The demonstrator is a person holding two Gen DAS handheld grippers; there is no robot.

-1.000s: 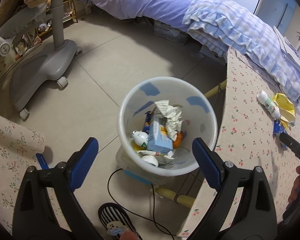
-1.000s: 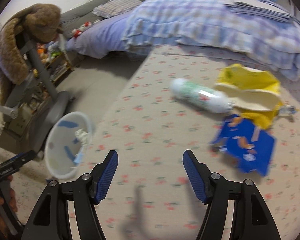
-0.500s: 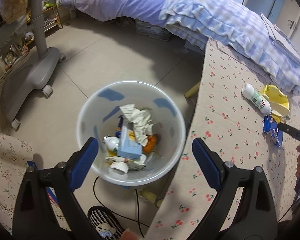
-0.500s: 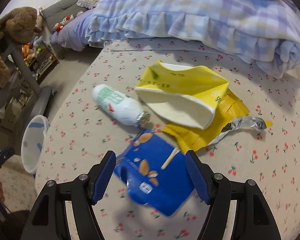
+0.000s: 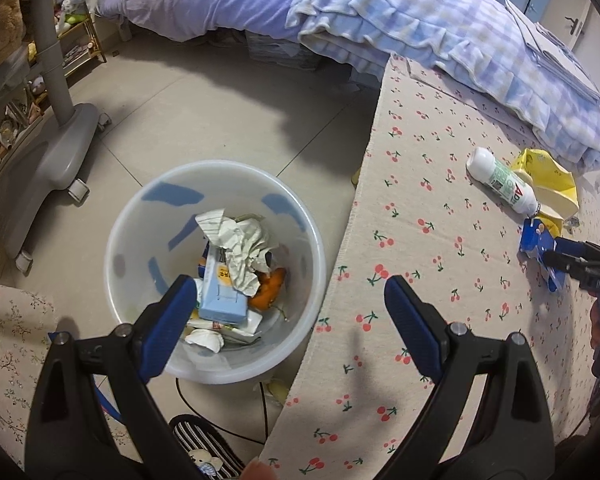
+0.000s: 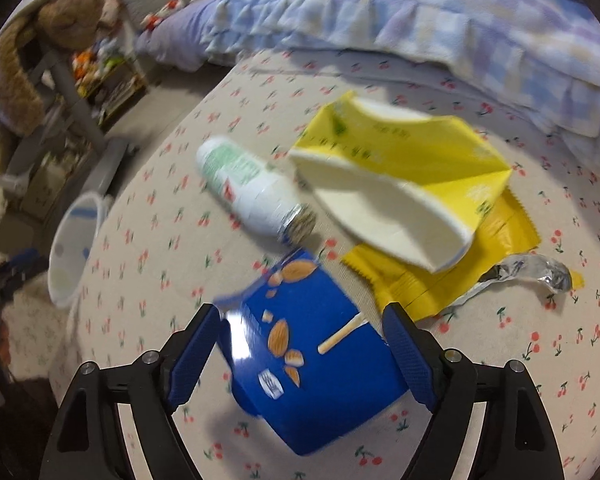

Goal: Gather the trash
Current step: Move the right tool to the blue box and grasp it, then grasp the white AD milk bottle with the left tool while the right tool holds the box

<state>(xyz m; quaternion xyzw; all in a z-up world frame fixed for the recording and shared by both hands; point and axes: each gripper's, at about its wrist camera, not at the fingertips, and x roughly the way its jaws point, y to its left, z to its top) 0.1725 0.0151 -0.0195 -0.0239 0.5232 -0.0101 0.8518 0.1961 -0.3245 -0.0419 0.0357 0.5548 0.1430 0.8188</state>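
One flat blue snack box (image 6: 308, 356), lower centre on the cherry-print worktop (image 6: 540, 360), lies between the right gripper (image 6: 300, 354) jaws, which have just been opening wide (unpressed, ready to grasp). Left gripper (image 5: 288, 316) gapes empty over the white plastic bin (image 5: 216, 268).

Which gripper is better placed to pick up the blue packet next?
Right. The right gripper has just opened wider and straddles the blue packet on the table. The left gripper hangs open over the bin.
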